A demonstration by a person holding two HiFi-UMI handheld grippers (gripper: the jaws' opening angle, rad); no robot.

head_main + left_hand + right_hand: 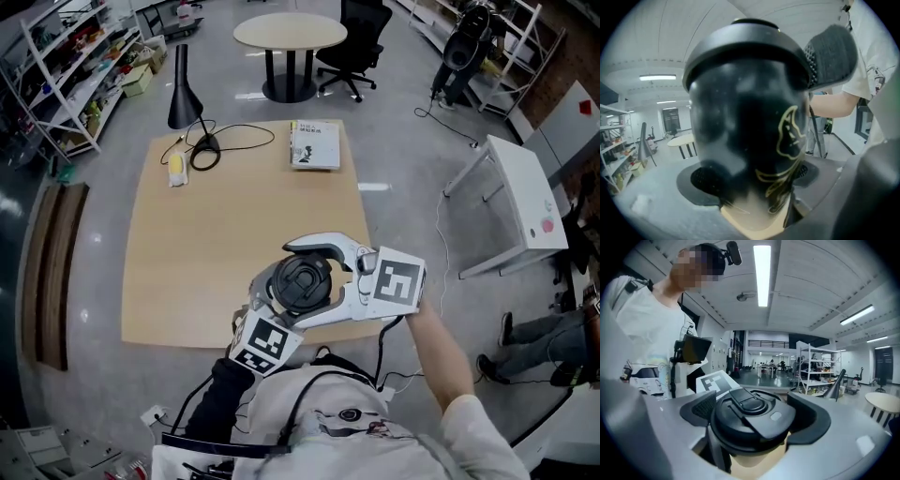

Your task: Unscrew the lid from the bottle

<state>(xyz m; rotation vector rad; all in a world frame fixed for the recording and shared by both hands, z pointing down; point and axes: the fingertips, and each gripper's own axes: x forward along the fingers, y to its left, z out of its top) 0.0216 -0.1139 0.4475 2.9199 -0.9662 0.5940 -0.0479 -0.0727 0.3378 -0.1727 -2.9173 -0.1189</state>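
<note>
A black bottle [745, 140] with a gold line drawing is held up close to the person's chest, over the near edge of the wooden table [187, 253]. My left gripper [750, 180] is shut on the bottle's body, its pads [701, 180] pressing low on both sides. The black lid [752, 416] with its flip cap sits on the bottle. My right gripper [754, 416] is shut on the lid from the side, with the lid filling the space between the pads [701, 411]. From above, the lid [302, 281] shows ringed by the right gripper's white fingers [323, 247].
A black desk lamp [183, 89] with its cable, a yellow object [175, 169] and a booklet [315, 143] lie at the table's far side. Beyond stand a round table [289, 33], an office chair [361, 37], shelves [66, 75] and a white table [525, 192].
</note>
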